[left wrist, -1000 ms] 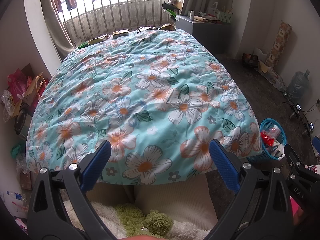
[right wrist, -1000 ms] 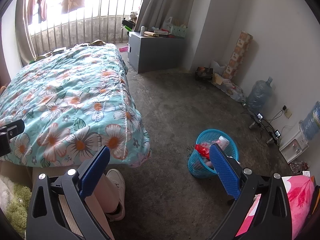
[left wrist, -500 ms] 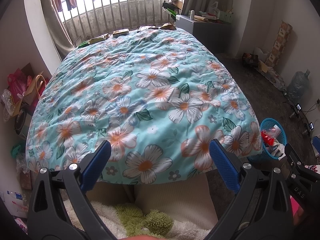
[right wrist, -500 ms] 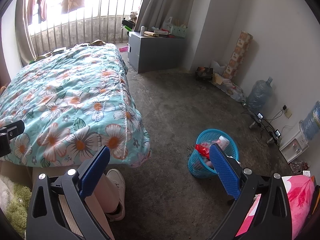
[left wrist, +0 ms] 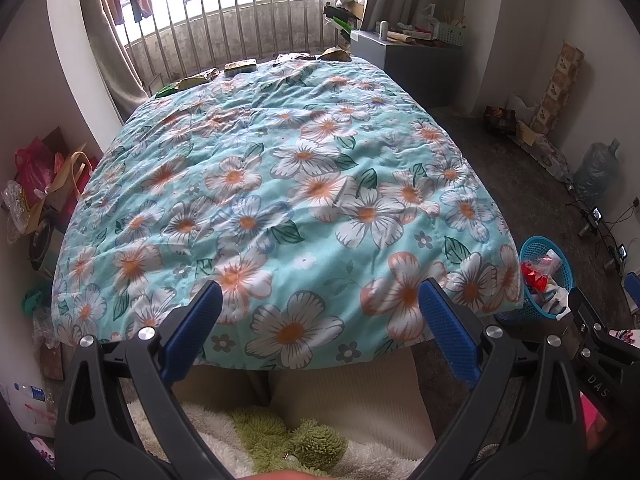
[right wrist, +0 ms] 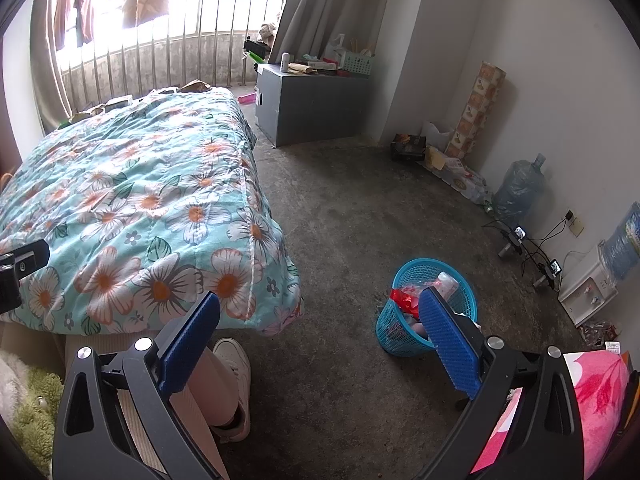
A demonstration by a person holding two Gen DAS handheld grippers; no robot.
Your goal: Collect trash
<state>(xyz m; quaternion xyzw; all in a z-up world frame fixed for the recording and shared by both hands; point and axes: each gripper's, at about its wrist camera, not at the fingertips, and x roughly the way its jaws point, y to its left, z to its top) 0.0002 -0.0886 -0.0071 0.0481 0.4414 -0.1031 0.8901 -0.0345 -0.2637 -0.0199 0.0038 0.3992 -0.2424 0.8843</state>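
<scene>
Several wrappers and packets lie along the far edge of the bed, which is covered by a flowered turquoise quilt. In the right wrist view the same wrappers show at the bed's far end. A blue mesh trash basket with red and white trash stands on the floor right of the bed; in the left wrist view the basket is at the right. My left gripper is open at the bed's near edge, holding nothing. My right gripper is open above the floor, its right finger overlapping the basket.
A person's leg and white shoe are by the bed's near corner. A grey cabinet stands at the back, water jugs, cables and a dispenser line the right wall. Bags pile left of the bed.
</scene>
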